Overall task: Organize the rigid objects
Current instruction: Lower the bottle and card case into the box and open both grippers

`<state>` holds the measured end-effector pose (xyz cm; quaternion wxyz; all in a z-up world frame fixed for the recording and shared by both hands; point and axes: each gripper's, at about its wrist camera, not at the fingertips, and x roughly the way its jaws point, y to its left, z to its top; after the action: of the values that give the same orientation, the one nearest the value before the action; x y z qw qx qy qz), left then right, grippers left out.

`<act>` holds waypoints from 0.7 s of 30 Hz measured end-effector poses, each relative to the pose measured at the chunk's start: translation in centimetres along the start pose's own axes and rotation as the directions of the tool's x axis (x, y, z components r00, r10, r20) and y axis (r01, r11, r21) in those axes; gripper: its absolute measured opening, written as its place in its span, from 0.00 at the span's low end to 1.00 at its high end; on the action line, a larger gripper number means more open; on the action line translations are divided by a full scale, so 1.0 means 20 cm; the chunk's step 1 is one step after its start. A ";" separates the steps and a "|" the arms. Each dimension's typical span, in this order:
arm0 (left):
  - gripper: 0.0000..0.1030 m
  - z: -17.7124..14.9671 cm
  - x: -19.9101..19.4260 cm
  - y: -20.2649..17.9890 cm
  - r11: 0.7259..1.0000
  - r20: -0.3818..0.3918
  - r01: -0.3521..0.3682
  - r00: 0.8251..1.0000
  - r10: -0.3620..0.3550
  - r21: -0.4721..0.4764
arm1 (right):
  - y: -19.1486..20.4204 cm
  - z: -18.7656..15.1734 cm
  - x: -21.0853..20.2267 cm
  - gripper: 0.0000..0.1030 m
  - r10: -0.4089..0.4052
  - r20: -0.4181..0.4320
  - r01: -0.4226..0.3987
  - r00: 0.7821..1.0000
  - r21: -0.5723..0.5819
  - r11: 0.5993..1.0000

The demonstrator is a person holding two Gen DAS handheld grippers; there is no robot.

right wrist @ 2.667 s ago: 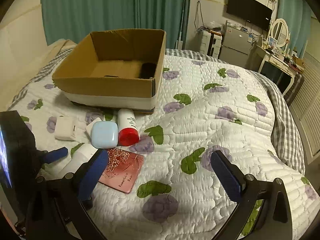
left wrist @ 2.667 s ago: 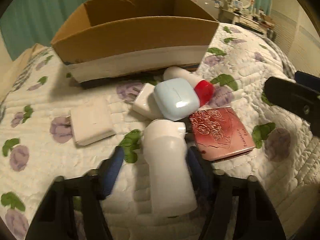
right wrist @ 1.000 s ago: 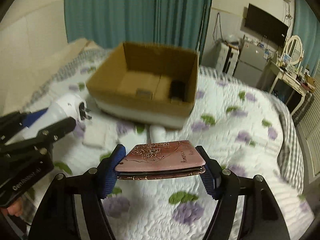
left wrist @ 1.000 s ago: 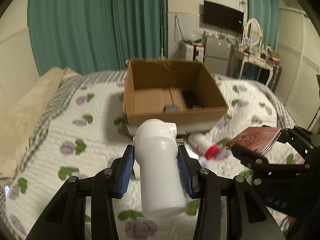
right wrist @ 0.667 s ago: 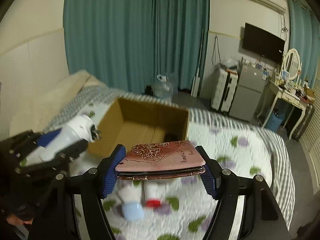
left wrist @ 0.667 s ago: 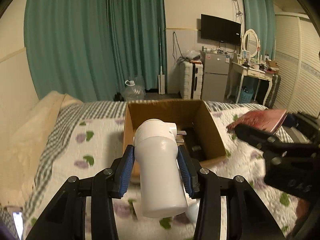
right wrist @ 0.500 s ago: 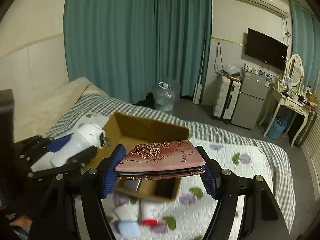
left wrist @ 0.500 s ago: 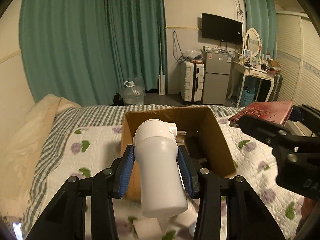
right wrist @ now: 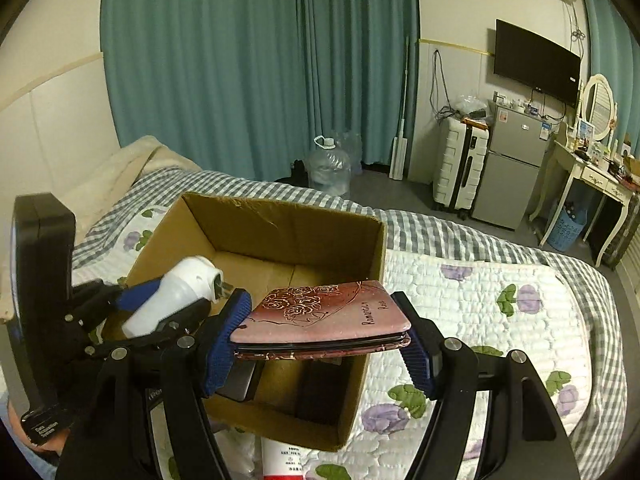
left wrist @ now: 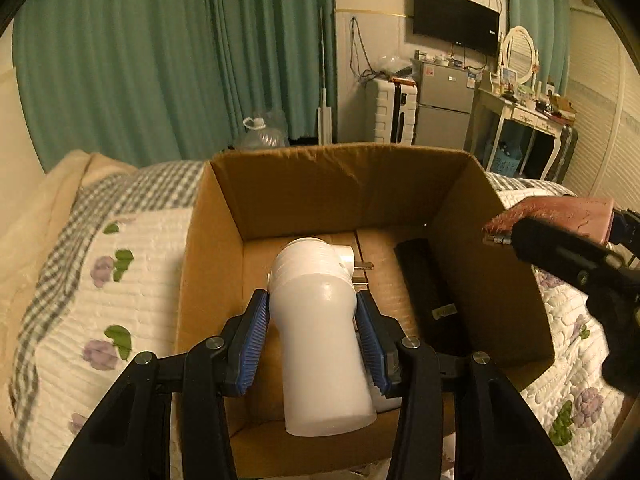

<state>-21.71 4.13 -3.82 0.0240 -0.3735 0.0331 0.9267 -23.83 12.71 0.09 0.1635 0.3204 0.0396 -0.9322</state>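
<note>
left gripper (left wrist: 314, 334) level over cardboard box (left wrist: 408, 178), clamped on white plug device (left wrist: 320, 320) | right gripper (right wrist: 326, 346) beside it, clamped on pink case (right wrist: 324, 312), flat

Black hand-held gripper (left wrist: 313, 340) frames, blue ribbed pads (left wrist: 253, 342) (silver screws).

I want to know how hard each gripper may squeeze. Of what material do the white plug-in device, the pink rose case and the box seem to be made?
White plug-in device: smooth matte plastic, probably, with metal prongs at its head.
Pink rose case: looks like glossy hard plastic or lacquered cover with embossed roses; uncertain.
Cardboard box: plain brown corrugated cardboard, dull with creased walls.
</note>
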 end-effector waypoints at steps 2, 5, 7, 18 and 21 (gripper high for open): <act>0.62 0.00 -0.02 0.01 1.000 0.020 -0.019 1.000 0.019 -0.002 | -0.01 0.01 0.01 0.68 0.002 0.009 -0.002 1.000 0.003 1.000; 0.62 0.01 -0.04 0.02 1.000 0.039 -0.026 0.999 0.026 0.001 | 0.00 0.03 0.01 0.68 0.005 0.017 -0.005 1.000 0.004 1.000; 0.62 0.02 -0.06 0.05 1.000 0.039 -0.025 0.999 0.025 -0.014 | 0.01 0.05 0.03 0.68 0.005 0.019 -0.005 1.000 0.002 1.000; 0.62 0.04 -0.12 0.11 1.000 0.076 -0.005 0.997 0.006 -0.020 | 0.10 0.16 0.34 0.69 0.025 -0.018 -0.026 1.000 -0.062 0.998; 0.62 0.04 -0.16 0.13 1.000 0.071 0.011 0.997 -0.009 -0.028 | 0.13 0.15 0.34 0.77 0.005 -0.018 -0.006 1.000 -0.071 0.997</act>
<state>-20.20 1.64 -0.92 0.0246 -0.3408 0.0171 0.9397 -29.87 7.84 -1.63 0.1769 0.3225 0.0735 -0.9270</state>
